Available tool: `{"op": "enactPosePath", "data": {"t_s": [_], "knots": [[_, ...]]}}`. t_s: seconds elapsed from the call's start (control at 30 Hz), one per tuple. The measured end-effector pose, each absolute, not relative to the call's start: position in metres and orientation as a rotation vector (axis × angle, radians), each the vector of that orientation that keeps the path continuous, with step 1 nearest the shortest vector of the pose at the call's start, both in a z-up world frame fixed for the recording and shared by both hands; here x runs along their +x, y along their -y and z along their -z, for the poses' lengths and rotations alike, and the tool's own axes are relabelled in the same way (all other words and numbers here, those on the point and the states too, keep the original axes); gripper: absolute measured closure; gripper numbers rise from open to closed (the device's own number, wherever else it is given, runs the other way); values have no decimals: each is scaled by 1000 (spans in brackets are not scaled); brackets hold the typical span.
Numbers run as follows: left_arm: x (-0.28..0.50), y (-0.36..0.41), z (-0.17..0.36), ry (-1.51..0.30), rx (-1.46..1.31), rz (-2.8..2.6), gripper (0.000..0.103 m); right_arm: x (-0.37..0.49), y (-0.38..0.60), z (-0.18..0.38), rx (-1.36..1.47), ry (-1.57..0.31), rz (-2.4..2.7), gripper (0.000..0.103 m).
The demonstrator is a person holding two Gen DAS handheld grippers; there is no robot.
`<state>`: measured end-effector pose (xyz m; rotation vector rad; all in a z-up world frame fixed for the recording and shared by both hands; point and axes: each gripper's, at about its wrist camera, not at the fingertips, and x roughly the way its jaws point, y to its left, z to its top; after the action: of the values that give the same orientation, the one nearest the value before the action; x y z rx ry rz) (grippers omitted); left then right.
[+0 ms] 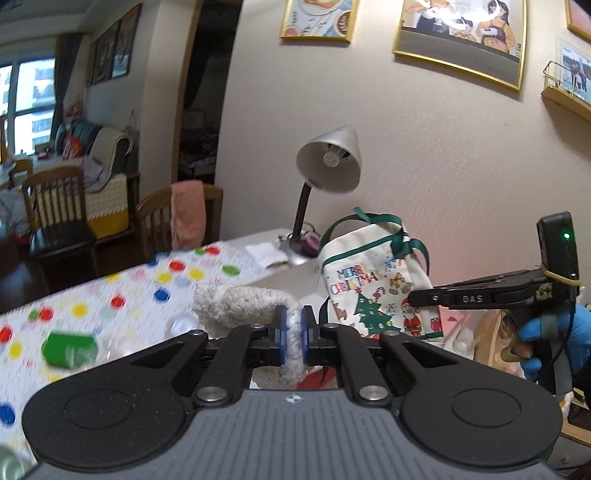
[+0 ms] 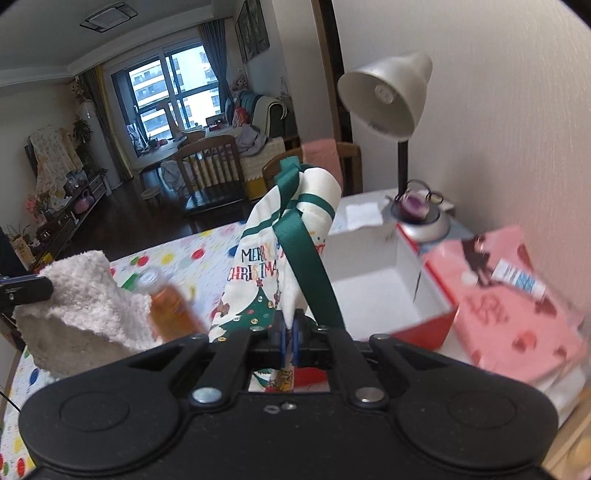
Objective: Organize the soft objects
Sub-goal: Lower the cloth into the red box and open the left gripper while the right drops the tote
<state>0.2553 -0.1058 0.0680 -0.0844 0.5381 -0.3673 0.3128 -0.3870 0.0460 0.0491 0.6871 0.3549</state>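
Above the dotted tablecloth (image 1: 110,295), the right gripper (image 2: 289,341) is clamped on the fabric of the Christmas bag (image 2: 258,273), lifted clear; the left gripper (image 1: 293,334) pinches the fluffy white cloth (image 1: 240,302) beside it

You're in somebody's home here, a lived-in flat with an open living and dining space. The big window (image 2: 173,88) is your landmark: through it you see apartment blocks, and curtains (image 2: 214,48) hang beside it. Just in front of the window sit a sofa (image 2: 262,110) piled with throws and wooden dining chairs (image 2: 210,166). Well away from the window, close to you, there's a table with a polka-dot cloth (image 1: 122,295), a desk lamp (image 1: 328,162) and framed pictures (image 1: 461,33) on the wall.
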Motion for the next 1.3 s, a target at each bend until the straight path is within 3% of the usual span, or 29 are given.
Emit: {"op": "enactPosePath", "data": {"t_s": [0.43, 0.9, 1.3], "knots": [[353, 191, -63, -499, -23, 405, 95, 409, 413, -36, 0, -739, -343, 101], [434, 246, 21, -629, 10, 420, 95, 469, 416, 37, -58, -864, -281, 100], [466, 259, 89, -843, 75, 352, 95, 489, 405, 88, -92, -970, -292, 100]]}}
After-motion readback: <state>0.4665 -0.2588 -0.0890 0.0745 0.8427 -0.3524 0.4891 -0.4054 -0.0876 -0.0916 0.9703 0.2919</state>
